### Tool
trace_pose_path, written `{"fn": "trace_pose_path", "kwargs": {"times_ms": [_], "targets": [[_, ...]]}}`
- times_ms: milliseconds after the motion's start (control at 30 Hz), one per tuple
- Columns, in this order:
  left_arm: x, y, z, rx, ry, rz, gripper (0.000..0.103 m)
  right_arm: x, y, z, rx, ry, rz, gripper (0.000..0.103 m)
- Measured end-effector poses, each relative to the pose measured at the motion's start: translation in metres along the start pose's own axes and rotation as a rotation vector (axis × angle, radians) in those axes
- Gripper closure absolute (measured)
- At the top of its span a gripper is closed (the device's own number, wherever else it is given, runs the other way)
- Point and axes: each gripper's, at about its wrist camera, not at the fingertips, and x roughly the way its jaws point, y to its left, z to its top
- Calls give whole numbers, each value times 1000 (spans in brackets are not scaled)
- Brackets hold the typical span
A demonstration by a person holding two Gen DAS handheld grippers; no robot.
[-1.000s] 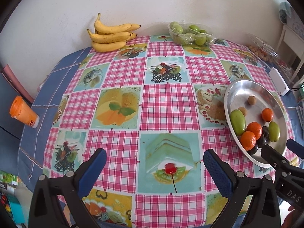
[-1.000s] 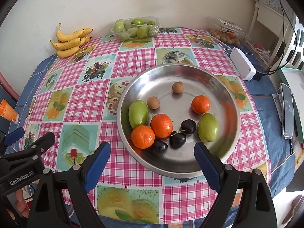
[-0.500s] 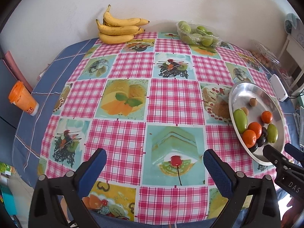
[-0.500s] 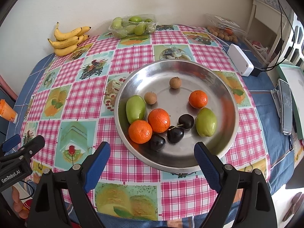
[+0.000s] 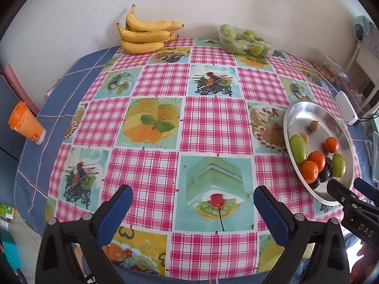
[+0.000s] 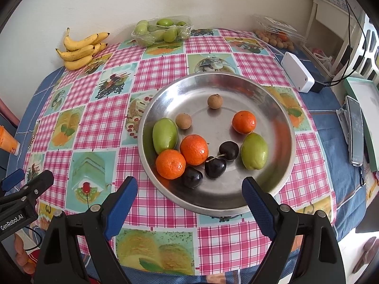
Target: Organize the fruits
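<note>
Fingers spread on both grippers, nothing pinched.
Right gripper [image 6: 189, 197] hangs over steel dish [image 6: 283, 118]; drop straight onto near tangerine [image 6: 170, 164], clear of cherries [image 6: 215, 166].

Home dining corner, not a lab. Cues: round table against a plain white wall, covered by a pink checked tablecloth [image 6: 163, 71] with dessert prints; bananas [image 5: 146, 35], wrapped tray of green fruit [image 6: 161, 29], steel dish [image 6: 284, 127] of mixed fruit, orange cup [image 5: 26, 123], phone [image 6: 355, 130], white shelf [image 6: 331, 23].
</note>
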Motion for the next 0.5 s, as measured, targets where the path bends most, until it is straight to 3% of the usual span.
{"fn": "trace_pose_path", "kwargs": {"times_ms": [500], "targets": [[3,0,0,-2,10,1,0,3,-3,0,8,15,-4,13]]}}
